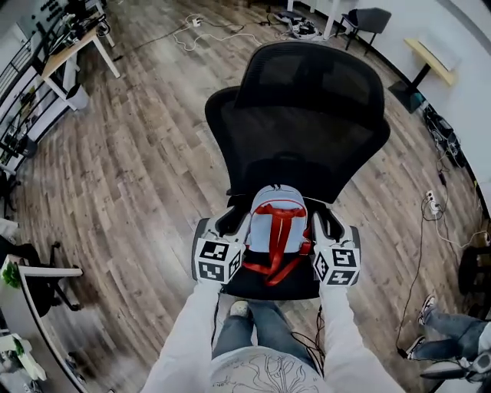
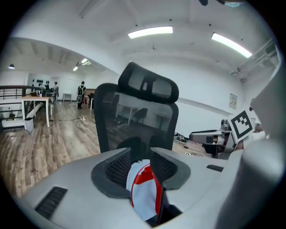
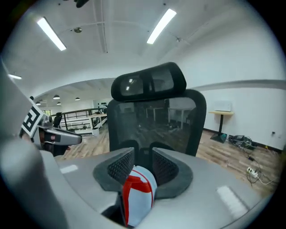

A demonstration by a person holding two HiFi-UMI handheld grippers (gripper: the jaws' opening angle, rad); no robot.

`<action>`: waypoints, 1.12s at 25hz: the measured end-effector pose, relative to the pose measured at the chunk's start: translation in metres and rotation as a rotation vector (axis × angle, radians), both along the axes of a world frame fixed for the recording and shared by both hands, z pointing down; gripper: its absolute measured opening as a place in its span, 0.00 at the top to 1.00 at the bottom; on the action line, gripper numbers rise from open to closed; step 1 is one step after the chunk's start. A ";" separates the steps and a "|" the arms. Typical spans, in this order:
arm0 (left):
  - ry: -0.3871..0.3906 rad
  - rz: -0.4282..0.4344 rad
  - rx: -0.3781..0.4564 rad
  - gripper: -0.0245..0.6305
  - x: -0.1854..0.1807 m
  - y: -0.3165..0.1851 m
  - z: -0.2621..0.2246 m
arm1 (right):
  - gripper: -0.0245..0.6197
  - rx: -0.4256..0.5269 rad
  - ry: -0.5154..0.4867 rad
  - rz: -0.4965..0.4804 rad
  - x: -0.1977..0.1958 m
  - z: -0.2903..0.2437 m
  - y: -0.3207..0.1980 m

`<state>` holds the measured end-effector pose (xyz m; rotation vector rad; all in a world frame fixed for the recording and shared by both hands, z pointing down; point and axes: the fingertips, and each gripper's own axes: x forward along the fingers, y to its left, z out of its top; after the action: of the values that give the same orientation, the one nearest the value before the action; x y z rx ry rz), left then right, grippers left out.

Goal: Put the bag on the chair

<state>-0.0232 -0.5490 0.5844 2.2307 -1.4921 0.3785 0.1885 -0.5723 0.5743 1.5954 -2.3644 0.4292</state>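
Note:
A light blue bag [image 1: 276, 226] with red straps stands upright on the seat of a black mesh office chair [image 1: 307, 115], its back against the backrest. My left gripper [image 1: 234, 221] clasps the bag's left side and my right gripper [image 1: 326, 224] its right side. In the left gripper view the bag [image 2: 145, 197] fills the gap between the jaws of the left gripper [image 2: 140, 156], with the chair's backrest [image 2: 134, 116] just beyond. The right gripper view shows the bag's top [image 3: 136, 197] wedged in the right gripper [image 3: 139, 159], facing the backrest [image 3: 152, 116].
Wood floor surrounds the chair. A desk [image 1: 73, 46] stands at the far left, a second black chair [image 1: 368, 19] and a small table [image 1: 433, 61] at the far right. Cables [image 1: 207, 34] lie on the floor behind. Someone's legs and shoes [image 1: 430, 311] are at the right.

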 end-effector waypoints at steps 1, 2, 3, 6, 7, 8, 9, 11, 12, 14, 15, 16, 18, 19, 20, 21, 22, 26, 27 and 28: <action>-0.005 0.003 0.034 0.78 0.000 0.003 -0.016 | 0.76 0.027 0.015 0.002 -0.003 -0.014 0.003; -0.008 0.001 0.065 0.81 -0.001 0.006 -0.032 | 0.80 0.054 0.026 0.003 -0.007 -0.027 0.007; -0.011 -0.007 0.095 0.82 -0.002 0.010 -0.047 | 0.81 0.079 0.032 0.001 -0.010 -0.040 0.012; -0.026 -0.064 0.174 0.90 -0.009 0.023 -0.087 | 0.85 0.145 0.037 0.002 -0.019 -0.075 0.029; -0.033 -0.089 0.197 0.92 -0.013 0.026 -0.099 | 0.85 0.165 0.035 0.007 -0.022 -0.085 0.034; -0.040 -0.114 0.219 0.93 -0.017 0.030 -0.111 | 0.85 0.185 0.029 0.013 -0.024 -0.096 0.039; -0.043 -0.136 0.240 0.94 -0.021 0.034 -0.122 | 0.85 0.203 0.022 0.020 -0.026 -0.107 0.044; -0.038 -0.169 0.280 0.95 -0.028 0.046 -0.145 | 0.87 0.235 0.007 0.035 -0.027 -0.127 0.057; -0.031 -0.180 0.300 0.95 -0.031 0.053 -0.156 | 0.87 0.250 0.004 0.040 -0.027 -0.136 0.063; -0.020 -0.198 0.340 0.95 -0.034 0.066 -0.173 | 0.88 0.279 0.003 0.048 -0.026 -0.152 0.074; -0.019 -0.205 0.358 0.95 -0.036 0.071 -0.180 | 0.88 0.294 0.000 0.052 -0.026 -0.159 0.079; -0.021 -0.211 0.374 0.95 -0.037 0.076 -0.187 | 0.88 0.308 -0.005 0.056 -0.025 -0.166 0.083; -0.033 -0.216 0.400 0.95 -0.037 0.083 -0.198 | 0.88 0.330 -0.020 0.059 -0.024 -0.180 0.090; -0.038 -0.217 0.410 0.95 -0.037 0.086 -0.204 | 0.88 0.339 -0.028 0.058 -0.024 -0.186 0.094; -0.039 -0.217 0.419 0.95 -0.036 0.089 -0.210 | 0.89 0.347 -0.037 0.055 -0.024 -0.193 0.096; -0.035 -0.219 0.427 0.95 -0.036 0.091 -0.215 | 0.90 0.357 -0.044 0.053 -0.024 -0.199 0.099; -0.027 -0.221 0.437 0.95 -0.036 0.094 -0.221 | 0.90 0.368 -0.049 0.052 -0.023 -0.205 0.101; -0.007 -0.222 0.472 0.95 -0.032 0.103 -0.237 | 0.90 0.399 -0.048 0.063 -0.020 -0.220 0.109; -0.006 -0.219 0.476 0.95 -0.031 0.104 -0.240 | 0.92 0.401 -0.045 0.068 -0.019 -0.222 0.111; -0.003 -0.216 0.478 0.95 -0.030 0.105 -0.242 | 0.92 0.401 -0.043 0.073 -0.019 -0.222 0.111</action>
<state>-0.0532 -0.4444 0.3428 2.3716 -1.9656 -0.0526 0.1699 -0.4608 0.3518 1.8580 -2.5490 -0.0026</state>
